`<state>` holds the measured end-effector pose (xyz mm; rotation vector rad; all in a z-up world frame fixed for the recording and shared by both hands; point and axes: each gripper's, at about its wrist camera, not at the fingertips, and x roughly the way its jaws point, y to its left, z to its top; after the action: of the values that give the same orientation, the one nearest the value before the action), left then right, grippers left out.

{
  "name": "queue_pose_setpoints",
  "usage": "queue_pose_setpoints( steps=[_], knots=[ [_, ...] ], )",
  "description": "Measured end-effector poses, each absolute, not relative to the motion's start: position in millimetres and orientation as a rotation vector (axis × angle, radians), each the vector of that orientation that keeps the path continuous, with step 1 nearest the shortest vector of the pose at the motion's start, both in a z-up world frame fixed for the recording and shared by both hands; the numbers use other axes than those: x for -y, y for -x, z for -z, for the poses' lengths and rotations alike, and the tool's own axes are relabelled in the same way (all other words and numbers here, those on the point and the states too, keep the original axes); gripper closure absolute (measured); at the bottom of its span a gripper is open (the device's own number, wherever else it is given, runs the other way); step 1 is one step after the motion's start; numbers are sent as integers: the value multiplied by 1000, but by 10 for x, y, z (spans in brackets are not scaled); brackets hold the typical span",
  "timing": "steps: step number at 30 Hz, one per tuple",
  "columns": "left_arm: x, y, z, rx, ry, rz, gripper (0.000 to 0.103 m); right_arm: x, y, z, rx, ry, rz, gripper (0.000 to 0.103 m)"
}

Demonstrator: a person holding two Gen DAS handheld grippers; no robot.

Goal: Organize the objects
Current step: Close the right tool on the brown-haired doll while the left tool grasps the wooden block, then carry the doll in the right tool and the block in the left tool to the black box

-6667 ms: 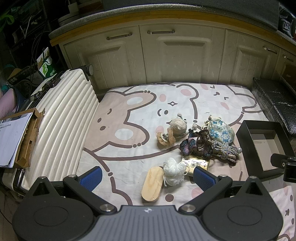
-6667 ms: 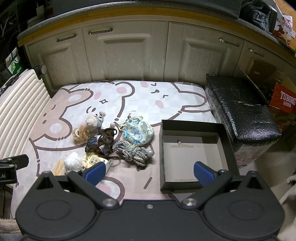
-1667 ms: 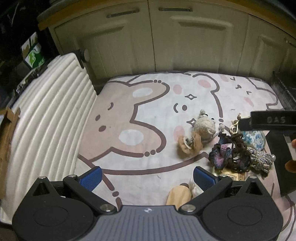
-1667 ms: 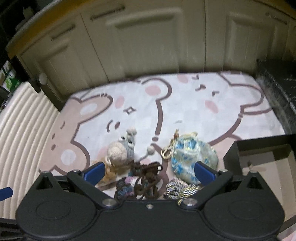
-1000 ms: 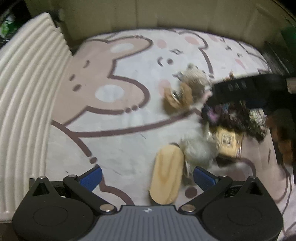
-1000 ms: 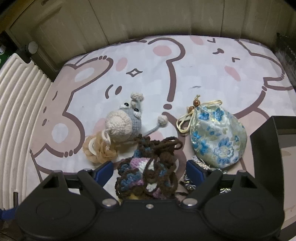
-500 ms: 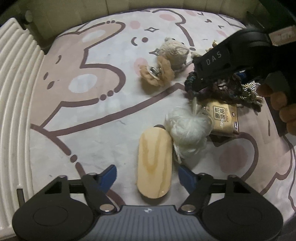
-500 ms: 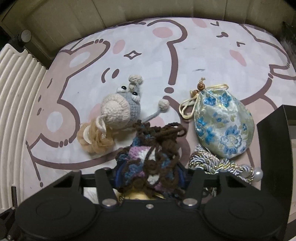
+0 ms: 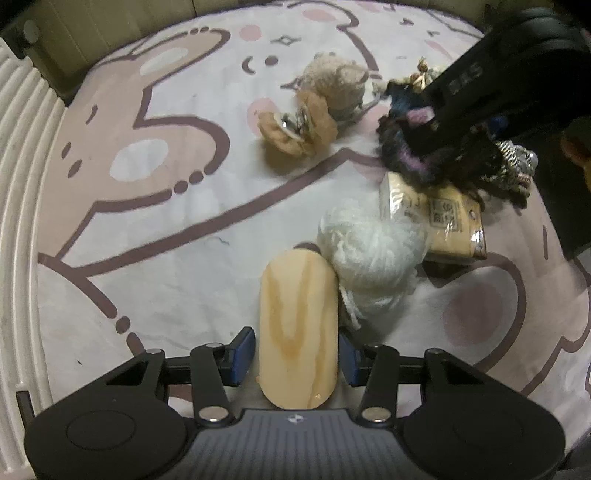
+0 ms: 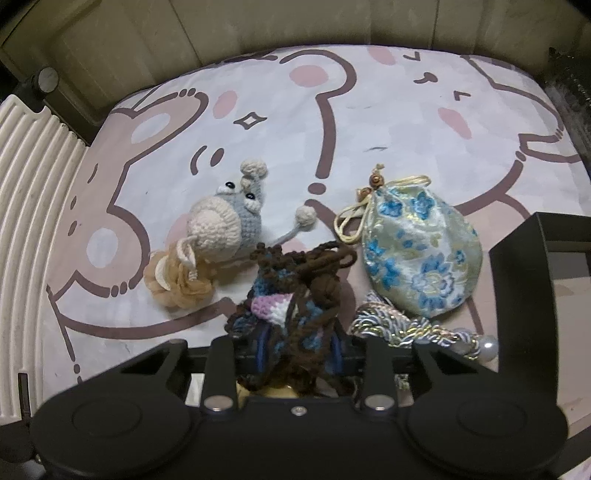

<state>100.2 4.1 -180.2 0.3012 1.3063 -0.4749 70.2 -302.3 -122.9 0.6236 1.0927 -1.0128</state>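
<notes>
My left gripper (image 9: 297,352) has its blue pads against both sides of a flat oval wooden piece (image 9: 298,325) lying on the cartoon bear mat (image 9: 166,206). A white yarn ball (image 9: 369,254) touches its right edge. My right gripper (image 10: 298,350) is shut on a brown, blue and purple crochet bundle (image 10: 295,291); it also shows in the left wrist view (image 9: 417,151). Close by are a crochet snail toy (image 10: 225,225), a beige fabric flower (image 10: 177,280), a blue floral drawstring pouch (image 10: 421,258), a silver rope tassel (image 10: 402,328) and a tan packet (image 9: 439,218).
An open black box (image 10: 517,295) stands at the right edge of the mat. A white ribbed suitcase (image 9: 18,221) lies along the left side. Cream cabinet doors (image 10: 295,26) run behind the mat.
Both grippers came down and forward to the pile. The left jaws narrowed around the wooden piece. The right jaws closed on the crochet bundle.
</notes>
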Motion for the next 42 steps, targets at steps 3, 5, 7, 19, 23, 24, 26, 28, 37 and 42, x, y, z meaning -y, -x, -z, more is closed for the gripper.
queue_pose_setpoints(
  steps=[3,5,7,19,23,24,26,28,37,42],
  knots=[
    [-32,-1005,1813,-1314,-308,487,59,3017,-683,1208,-1088,-618,1015,72],
    [-32,-1014,1807,-1320,-298,485,59,3013,-670,1197,-1084,-614,1016,73],
    [-38,-1011,1804,-1322,-305,476,59,3004,-662,1180,-1079,-606,1018,74],
    [-240,-1075,1535,-1234,-215,361,59,2897,-608,901,-1001,-553,1005,75],
    [-261,-1091,1379,-1173,-180,336,59,2820,-564,758,-967,-531,999,75],
    [-271,-1094,1340,-1161,-166,330,59,2799,-550,721,-959,-524,998,75],
    [-285,-1081,1243,-1138,-135,317,59,2759,-526,654,-947,-504,1000,75],
    [-292,-1071,1163,-1114,-113,302,59,2715,-490,588,-931,-486,998,75],
    [-320,-994,830,-1015,-38,246,59,2520,-324,299,-857,-425,992,75],
    [-299,-929,671,-968,-7,234,59,2406,-259,164,-834,-376,1001,75]
  ],
)
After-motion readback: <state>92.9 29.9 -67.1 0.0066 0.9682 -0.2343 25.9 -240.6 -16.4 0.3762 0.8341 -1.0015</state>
